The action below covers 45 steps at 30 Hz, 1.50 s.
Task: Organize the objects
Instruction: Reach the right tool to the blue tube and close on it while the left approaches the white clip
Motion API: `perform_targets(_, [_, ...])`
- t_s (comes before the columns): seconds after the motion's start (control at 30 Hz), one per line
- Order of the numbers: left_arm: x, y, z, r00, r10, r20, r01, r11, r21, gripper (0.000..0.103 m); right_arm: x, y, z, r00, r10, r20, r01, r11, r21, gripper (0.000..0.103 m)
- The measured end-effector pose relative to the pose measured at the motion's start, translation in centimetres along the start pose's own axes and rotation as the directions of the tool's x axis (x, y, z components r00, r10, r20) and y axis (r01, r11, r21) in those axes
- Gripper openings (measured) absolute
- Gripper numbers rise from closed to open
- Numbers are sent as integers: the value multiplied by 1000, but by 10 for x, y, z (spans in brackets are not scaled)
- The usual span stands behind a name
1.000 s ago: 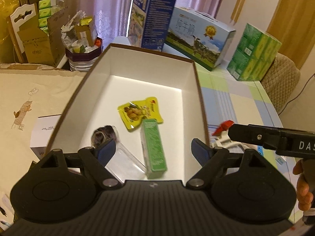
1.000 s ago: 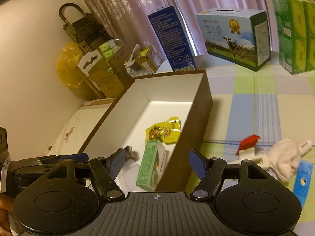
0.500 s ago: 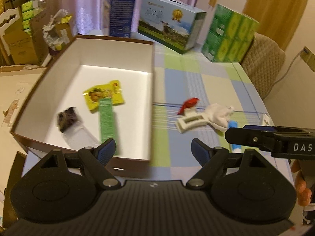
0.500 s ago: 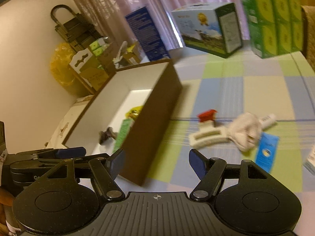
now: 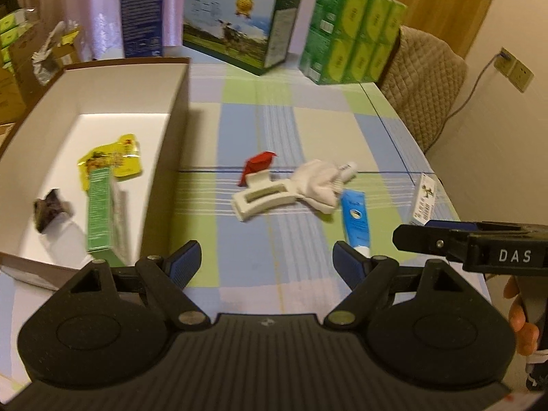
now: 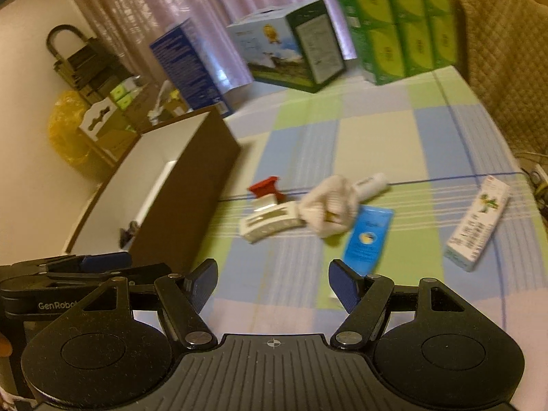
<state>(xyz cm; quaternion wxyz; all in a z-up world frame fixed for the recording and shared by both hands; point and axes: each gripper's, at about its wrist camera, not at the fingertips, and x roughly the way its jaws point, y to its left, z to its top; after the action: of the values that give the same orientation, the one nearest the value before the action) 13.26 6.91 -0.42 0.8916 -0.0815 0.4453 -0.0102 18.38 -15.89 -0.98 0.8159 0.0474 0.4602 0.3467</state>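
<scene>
White plastic, stiff and light: that is my reading of the clip (image 5: 262,196), which lies on the checked tabletop (image 5: 308,126) in the left wrist view, just right of the box (image 5: 173,130) and touching the sock (image 5: 316,181). I would take it across its slotted bar. The sock looks soft and would bunch, so a pinch at its thick middle seems best. A red piece (image 5: 257,166) sits against the clip's far side (what it is I cannot tell). The blue tube (image 5: 356,221) looks light and a little slippery; its flat body is the place to hold. In the box lie a green carton (image 5: 99,209), a yellow pouch (image 5: 113,157) and a dark lump (image 5: 49,209). The left gripper (image 5: 265,262) hangs above the tabletop with its fingers spread and empty. Beside it the other tool reads "DAS".

From the right wrist view, motion blurs most print. The right gripper (image 6: 274,282) is likewise spread wide, nothing in it, aimed at the clip (image 6: 270,222), sock (image 6: 328,207) and tube (image 6: 368,238). A white carton (image 6: 477,227) lies well apart to the right, stiff and easy to take across its narrow sides; its print is unreadable. A white cylinder (image 6: 371,183) pokes from behind the sock. "GenRobo" shows on the left tool.
</scene>
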Motion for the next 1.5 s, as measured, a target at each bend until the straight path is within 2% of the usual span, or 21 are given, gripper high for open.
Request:
perform_targets(0.4, [35,-29,7,999,-14,-33,16,998,57,81,3,-42,-1,998,-66,-21,67,996,58,69])
perform_targets(0.7, [64,-30,18,998,-8,-57,13,995,95,81,29,-55,2,990,-118,-79,124,990,70,69])
perform_targets(1.1, [102,-21,35,996,15,-90,0,987,162,81,80,-47,2,970,-203,-137,201,979,-26,69])
perform_targets(1.33, [120,-20,42,994,15,-109,5,983,183,80,106,-48,4,956,-241,-167,237,971,-45,69])
perform_targets(1.5, [137,-19,47,992,21,-122,5,978,209,77,119,-46,1,952,-252,-176,242,967,-76,67])
